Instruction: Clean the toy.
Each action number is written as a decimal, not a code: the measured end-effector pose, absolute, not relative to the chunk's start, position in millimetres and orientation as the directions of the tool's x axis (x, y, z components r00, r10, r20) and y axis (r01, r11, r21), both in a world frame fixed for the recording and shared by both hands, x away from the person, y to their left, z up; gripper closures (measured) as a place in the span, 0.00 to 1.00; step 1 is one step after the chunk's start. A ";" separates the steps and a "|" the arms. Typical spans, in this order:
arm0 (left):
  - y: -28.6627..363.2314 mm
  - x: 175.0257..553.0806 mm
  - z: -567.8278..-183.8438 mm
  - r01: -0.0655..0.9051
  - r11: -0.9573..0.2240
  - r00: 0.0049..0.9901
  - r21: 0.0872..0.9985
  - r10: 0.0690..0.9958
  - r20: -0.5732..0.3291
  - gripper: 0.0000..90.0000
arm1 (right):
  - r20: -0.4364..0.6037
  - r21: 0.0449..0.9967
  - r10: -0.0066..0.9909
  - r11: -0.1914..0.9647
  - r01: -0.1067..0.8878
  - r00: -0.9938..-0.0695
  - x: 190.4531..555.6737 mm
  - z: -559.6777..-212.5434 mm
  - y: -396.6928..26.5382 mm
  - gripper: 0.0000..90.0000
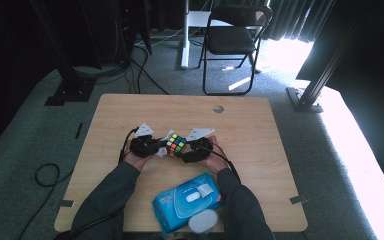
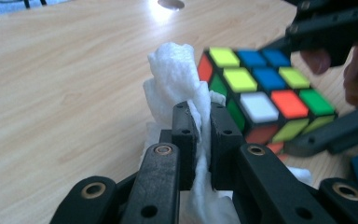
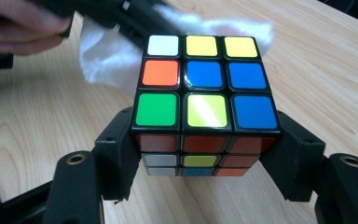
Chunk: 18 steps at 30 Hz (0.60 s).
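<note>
A scrambled colour cube (image 1: 176,144) is held above the middle of the wooden table (image 1: 260,130). My right gripper (image 3: 205,154) is shut on the cube (image 3: 204,98), its black jaws pressing the two opposite sides. My left gripper (image 2: 199,140) is shut on a crumpled white wipe (image 2: 177,79), which stands up between its jaws right beside the cube (image 2: 261,93). In the right gripper view the wipe (image 3: 107,56) lies behind the cube, touching its far side. In the high view both grippers meet at the cube, left gripper (image 1: 157,147) at its left, right gripper (image 1: 187,150) at its right.
A blue pack of wipes (image 1: 187,200) lies near the table's front edge between the person's forearms, with a round white lid (image 1: 202,221) just in front of it. A cable hole (image 1: 218,108) sits at the table's far side. A folding chair (image 1: 232,40) stands beyond the table.
</note>
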<state>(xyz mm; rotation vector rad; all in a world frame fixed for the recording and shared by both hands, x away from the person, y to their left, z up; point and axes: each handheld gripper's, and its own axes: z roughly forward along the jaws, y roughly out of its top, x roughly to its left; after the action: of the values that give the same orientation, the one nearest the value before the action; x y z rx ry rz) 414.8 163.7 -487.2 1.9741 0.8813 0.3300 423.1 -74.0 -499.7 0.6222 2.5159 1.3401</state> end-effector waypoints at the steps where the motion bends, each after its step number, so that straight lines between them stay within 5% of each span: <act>1: 163.3 415.0 -486.0 0.450 -0.317 0.705 0.835 0.700 -0.115 0.93 | 0.003 0.828 0.462 0.496 0.261 -0.887 422.2 -500.1 -72.8 0.38; 18: 165.8 424.2 -488.4 0.475 -0.290 0.685 0.831 0.714 -0.142 0.93 | -0.004 0.820 0.376 0.532 0.212 -0.927 412.6 -501.1 -59.6 0.38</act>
<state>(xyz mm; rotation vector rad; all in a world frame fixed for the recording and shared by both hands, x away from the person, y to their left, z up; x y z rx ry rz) 424.2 165.8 -488.4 1.9488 0.9218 0.3174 412.6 -59.6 -501.1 0.5022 2.5881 1.3480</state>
